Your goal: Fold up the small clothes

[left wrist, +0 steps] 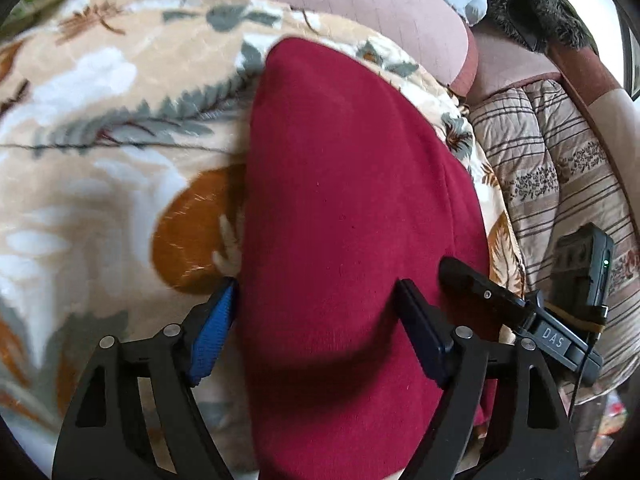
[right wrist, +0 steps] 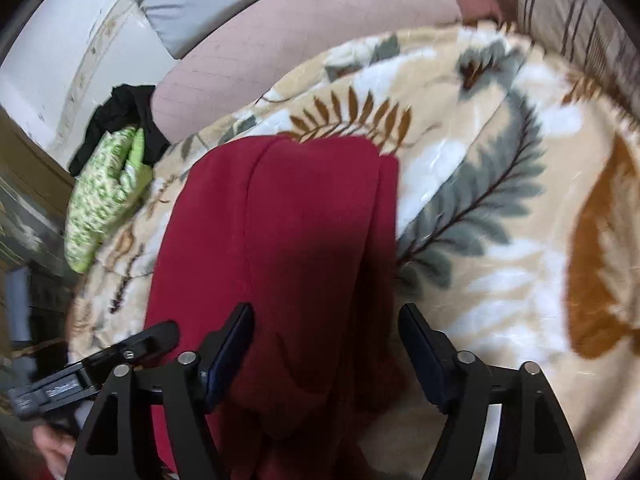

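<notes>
hovering both claws over the red garment (left wrist: 344, 200), i judge the fold partly done: in the right wrist view it lies as a narrow strip with layers overlapping lengthwise, and a crosswise fold seems left. it rests on the leaf-print blanket (left wrist: 100, 140). its long axis runs from 6 o'clock up to 12 o'clock in both views. my left claw (left wrist: 316, 320) is spread wide, straddling cloth, gripping nothing; my right claw (right wrist: 326, 340) likewise gapes unclenched.
</notes>
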The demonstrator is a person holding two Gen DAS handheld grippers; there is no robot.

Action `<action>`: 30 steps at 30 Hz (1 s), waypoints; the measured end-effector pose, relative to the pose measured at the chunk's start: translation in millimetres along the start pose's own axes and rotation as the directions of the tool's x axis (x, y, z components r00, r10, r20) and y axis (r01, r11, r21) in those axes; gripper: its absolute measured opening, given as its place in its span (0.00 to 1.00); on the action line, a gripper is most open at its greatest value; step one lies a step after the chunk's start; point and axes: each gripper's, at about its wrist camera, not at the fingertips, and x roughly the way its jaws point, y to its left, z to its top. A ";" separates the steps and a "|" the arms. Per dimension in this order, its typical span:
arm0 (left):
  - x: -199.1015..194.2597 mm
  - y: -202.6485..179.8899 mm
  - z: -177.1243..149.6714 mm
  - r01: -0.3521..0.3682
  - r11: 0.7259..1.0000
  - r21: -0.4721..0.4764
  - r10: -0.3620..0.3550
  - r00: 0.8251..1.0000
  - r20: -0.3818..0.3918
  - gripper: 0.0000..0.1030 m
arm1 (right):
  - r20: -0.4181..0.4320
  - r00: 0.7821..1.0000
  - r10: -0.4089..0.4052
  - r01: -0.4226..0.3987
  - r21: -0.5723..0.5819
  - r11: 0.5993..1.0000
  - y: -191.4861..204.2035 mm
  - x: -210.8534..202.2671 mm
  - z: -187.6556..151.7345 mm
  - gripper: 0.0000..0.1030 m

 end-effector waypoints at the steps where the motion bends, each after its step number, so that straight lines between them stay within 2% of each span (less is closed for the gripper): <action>1: 3.7 -0.4 0.3 0.007 1.000 -0.003 -0.007 1.000 -0.002 0.80 | -0.003 0.999 0.036 -0.036 0.012 0.999 -2.3 4.7 0.7 0.74; 4: 5.4 -7.8 0.1 -0.004 1.000 0.029 0.003 1.000 0.026 0.79 | 0.011 0.998 0.062 -0.062 -0.011 0.998 3.7 9.7 1.4 0.73; 5: 3.9 -9.3 -0.7 -0.011 0.999 0.036 0.010 0.999 0.031 0.76 | 0.008 0.998 0.064 -0.064 -0.026 0.998 8.9 9.8 1.2 0.68; 7: -4.1 -9.9 -2.3 -0.013 0.999 0.049 0.010 0.999 0.051 0.61 | 0.020 0.999 0.034 -0.033 -0.054 0.998 18.4 3.1 0.8 0.54; 9: -18.4 -10.4 -5.8 -0.003 0.997 0.074 -0.002 0.998 0.061 0.57 | 0.039 0.999 0.035 -0.031 -0.094 0.995 31.6 -10.7 -0.6 0.44; 10: -28.0 -10.6 -9.9 -0.002 0.997 0.081 -0.003 0.998 0.067 0.57 | 0.039 0.998 0.046 -0.041 -0.106 0.994 38.3 -17.1 -1.8 0.43; 14: -71.7 -1.5 -32.9 -0.034 0.995 0.092 0.024 0.995 0.101 0.56 | 0.019 0.997 0.075 -0.071 -0.150 0.986 68.8 -35.0 -16.4 0.42; 17: -105.6 9.8 -66.5 -0.080 0.995 0.059 0.074 0.992 0.101 0.56 | -0.030 0.992 0.125 -0.128 -0.165 0.978 95.4 -39.4 -41.5 0.42; 21: -120.3 32.1 -106.2 -0.156 0.988 0.008 0.155 0.985 0.078 0.57 | -0.108 0.984 0.143 -0.162 -0.192 0.968 118.6 -25.1 -76.6 0.43; 23: -112.8 46.2 -117.0 -0.190 0.982 -0.018 0.190 0.981 0.027 0.60 | -0.166 0.982 0.092 -0.125 -0.199 0.972 123.3 -9.4 -93.6 0.49; 24: -113.8 51.6 -120.1 -0.181 0.983 -0.032 0.182 0.983 0.024 0.63 | -0.181 0.983 0.036 -0.074 -0.210 0.975 124.0 -4.4 -100.3 0.53; 25: -120.8 55.8 -122.0 -0.155 0.987 -0.051 0.157 0.987 0.038 0.63 | -0.177 0.984 0.019 -0.058 -0.219 0.974 124.9 -6.3 -103.4 0.53; 27: -135.1 53.3 -123.1 -0.176 0.983 -0.053 0.179 0.981 0.070 0.63 | -0.142 0.990 0.008 -0.040 -0.225 0.973 127.1 -21.1 -105.2 0.54; 30: -154.9 46.1 -117.1 -0.240 0.970 -0.036 0.243 0.958 0.150 0.63 | -0.057 0.998 -0.028 0.010 -0.299 0.954 141.6 -55.3 -103.5 0.54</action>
